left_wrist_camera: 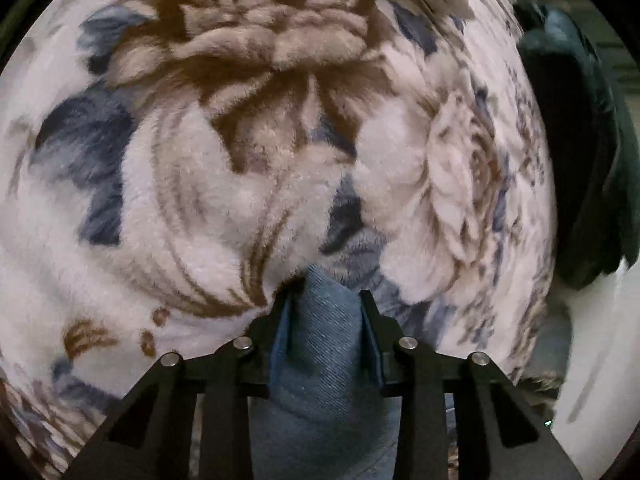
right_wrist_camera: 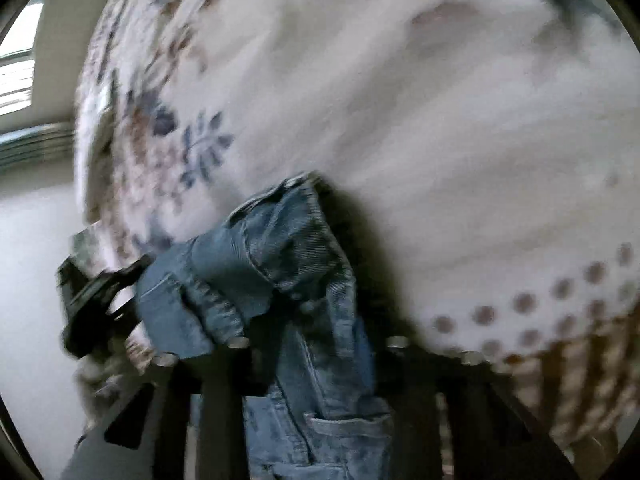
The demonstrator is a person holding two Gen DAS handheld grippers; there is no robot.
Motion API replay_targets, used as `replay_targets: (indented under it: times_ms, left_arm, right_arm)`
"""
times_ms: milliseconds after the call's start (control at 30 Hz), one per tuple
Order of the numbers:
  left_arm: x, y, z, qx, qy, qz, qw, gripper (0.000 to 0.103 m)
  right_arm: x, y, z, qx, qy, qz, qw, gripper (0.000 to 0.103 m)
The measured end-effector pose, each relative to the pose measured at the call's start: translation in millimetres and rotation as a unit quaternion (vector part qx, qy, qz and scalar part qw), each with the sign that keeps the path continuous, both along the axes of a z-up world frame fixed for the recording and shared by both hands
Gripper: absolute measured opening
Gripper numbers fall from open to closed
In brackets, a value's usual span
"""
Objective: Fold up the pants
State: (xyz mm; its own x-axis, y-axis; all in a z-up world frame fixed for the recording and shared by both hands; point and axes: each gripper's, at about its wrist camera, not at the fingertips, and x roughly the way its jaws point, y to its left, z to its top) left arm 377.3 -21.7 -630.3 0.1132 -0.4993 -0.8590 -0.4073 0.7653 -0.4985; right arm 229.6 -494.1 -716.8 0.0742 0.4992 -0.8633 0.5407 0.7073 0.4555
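Both grippers' jaws clamped on blue denim pants [left_wrist_camera: 324, 340] above floral blanket [left_wrist_camera: 240, 160].

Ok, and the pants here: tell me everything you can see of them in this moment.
The pants are blue denim jeans, faded in patches, with stitched seams and a pocket opening low in the right wrist view. They are bunched, not flat, over a fuzzy floral blanket. The left gripper is shut on a smooth fold of denim that stands between its fingers. The right gripper appears shut on a thicker, crumpled bundle with a hem-like edge on top, though blur hides its fingertips. The full length is out of view.
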Motion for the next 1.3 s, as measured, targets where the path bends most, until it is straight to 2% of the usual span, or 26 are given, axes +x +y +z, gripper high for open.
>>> replay_targets:
  times_ms: [67,100,133,167,200,267,400,433,467,500,533,567,633,767,833,867,900,933,967,1000,1033,1133,1300]
  left_arm:
    - [-2.0,8.8,10.7,-0.013,-0.014,0.021,0.9996,0.036]
    - [-2.8,11.9,16.0,-0.013,-0.019,0.028,0.9994,0.044]
    - [-3.7,14.7,20.7,-0.016,-0.025,0.03,0.9991,0.057]
    - [-5.4,15.4,26.7,-0.005,-0.03,0.027,0.9992,0.064]
    - [-7.8,15.2,31.0,0.006,-0.035,0.022,0.9991,0.069]
    - [-10.3,6.8,32.9,0.01,-0.043,-0.009,0.999,0.069]
    - [-13.4,-19.0,12.1,0.026,-0.019,-0.067,0.9972,0.067]
    - [-14.4,-24.7,11.7,0.041,-0.032,-0.08,0.9954,0.046]
    - [-15.0,-30.5,11.6,0.056,-0.045,-0.092,0.9932,0.035]
    - [-13.7,-35.5,11.9,0.072,-0.051,-0.102,0.9909,0.032]
    - [-12.1,-37.4,11.7,0.082,-0.051,-0.101,0.9902,0.029]
    - [-11.0,-35.8,10.2,0.081,-0.048,-0.089,0.9915,0.028]
    - [-7.4,-27.5,5.6,0.062,-0.037,-0.062,0.9954,0.025]
    - [-1.3,-13.9,-5.9,0.023,-0.014,-0.024,0.9993,0.024]
    - [0.1,-13.1,-2.5,0.013,-0.014,-0.028,0.9994,0.029]
    - [-4.0,-14.2,3.2,0.011,-0.017,-0.034,0.9992,0.031]
    - [-6.4,-15.2,8.9,0.009,-0.018,-0.043,0.9989,0.037]
    - [-11.1,-16.7,17.4,0.009,-0.024,-0.058,0.998,0.051]
    - [-16.2,-19.5,25.2,0.018,-0.031,-0.069,0.9969,0.063]
    - [-23.0,-20.6,33.4,0.028,-0.041,-0.08,0.9956,0.089]
    - [-30.5,-20.5,39.9,0.03,-0.051,-0.088,0.9943,0.097]
    - [-61.7,-20.2,46.7,0.02,-0.056,-0.107,0.9925,0.097]
    - [-99.1,-16.4,20.3,-0.008,-0.012,-0.099,0.995,0.097]
  right_arm:
    - [0.7,1.1,3.8,-0.016,0.003,0.009,1.0,0.028]
    - [0.3,3.6,4.8,-0.012,0.004,0.017,1.0,0.034]
    - [-1.1,2.9,3.8,0.003,0.004,0.013,1.0,0.039]
    - [-5.7,0.6,2.8,0.018,0.013,0.007,1.0,0.053]
    - [-12.6,-2.8,2.3,0.027,0.026,-0.001,0.999,0.061]
    - [-29.8,-9.5,5.6,0.04,0.028,-0.017,0.999,0.062]
    - [-63.7,-4.6,-2.7,0.057,0.062,-0.013,0.996,0.07]
    - [-72.6,2.5,-12.4,0.067,0.081,-0.006,0.994,0.07]
    - [-79.2,5.0,-16.5,0.086,0.081,-0.012,0.993,0.07]
    - [-84.9,10.8,-23.3,0.108,0.086,-0.015,0.99,0.058]
    - [-89.6,14.5,-25.6,0.115,0.082,-0.025,0.99,0.051]
    - [-92.9,16.4,-24.7,0.111,0.081,-0.03,0.99,0.039]
    - [-98.5,18.0,-13.7,0.095,0.078,-0.031,0.992,0.025]
    - [-107.4,16.5,4.7,0.087,0.073,-0.039,0.993,0.022]
    - [-105.2,24.3,-3.6,0.086,0.08,-0.021,0.993,0.025]
    - [-102.1,25.6,-5.3,0.086,0.078,-0.015,0.993,0.032]
    - [-98.2,27.0,-5.8,0.09,0.072,-0.015,0.993,0.044]
    - [-96.8,25.7,-3.8,0.094,0.062,-0.018,0.993,0.053]
    - [-100.3,21.4,-0.1,0.097,0.053,-0.023,0.994,0.069]
    - [-103.9,19.3,5.6,0.108,0.035,-0.035,0.993,0.077]
    - [-107.5,16.1,6.7,0.114,0.026,-0.041,0.992,0.078]
    - [-117.8,26.6,0.4,0.134,0.025,-0.041,0.99,0.078]
    - [-126.9,51.5,-39.4,0.195,0.034,-0.069,0.978,0.079]
